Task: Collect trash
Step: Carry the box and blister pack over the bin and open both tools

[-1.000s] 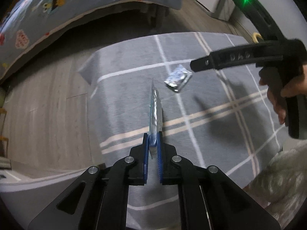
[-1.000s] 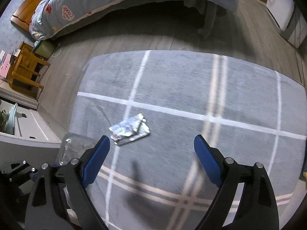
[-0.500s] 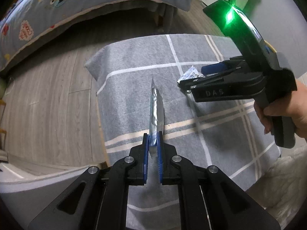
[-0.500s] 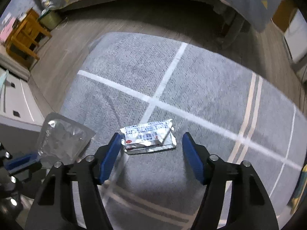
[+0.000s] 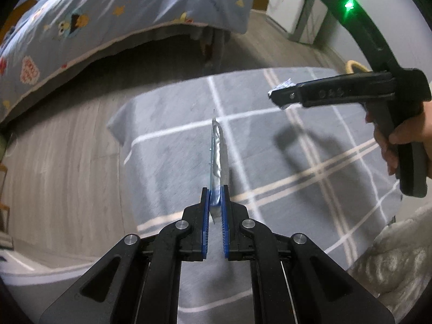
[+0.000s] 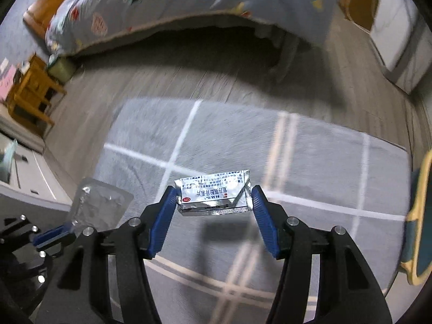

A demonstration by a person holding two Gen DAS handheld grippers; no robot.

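Observation:
My left gripper point(image 5: 215, 191) is shut on a clear silvery blister pack point(image 5: 218, 156), held edge-on above the grey rug point(image 5: 175, 124). The same pack shows flat in the right wrist view point(image 6: 100, 208) at lower left. My right gripper point(image 6: 214, 197) is shut on a small silver foil medicine box point(image 6: 214, 194) with printed text, lifted above the rug point(image 6: 310, 162); its shadow lies below. In the left wrist view the right gripper point(image 5: 280, 95) hangs at upper right with the box's corner point(image 5: 283, 85) showing.
A bed with a blue cartoon quilt point(image 5: 94, 19) stands beyond the rug on wood floor point(image 5: 54, 162). A wooden side table point(image 6: 29, 86) is at left. White furniture point(image 6: 397, 32) at right. A fluffy cushion point(image 5: 391, 256) lies at lower right.
My right gripper closed on the foil box that lay on the rug and lifted it up. My left gripper kept hold of the blister pack.

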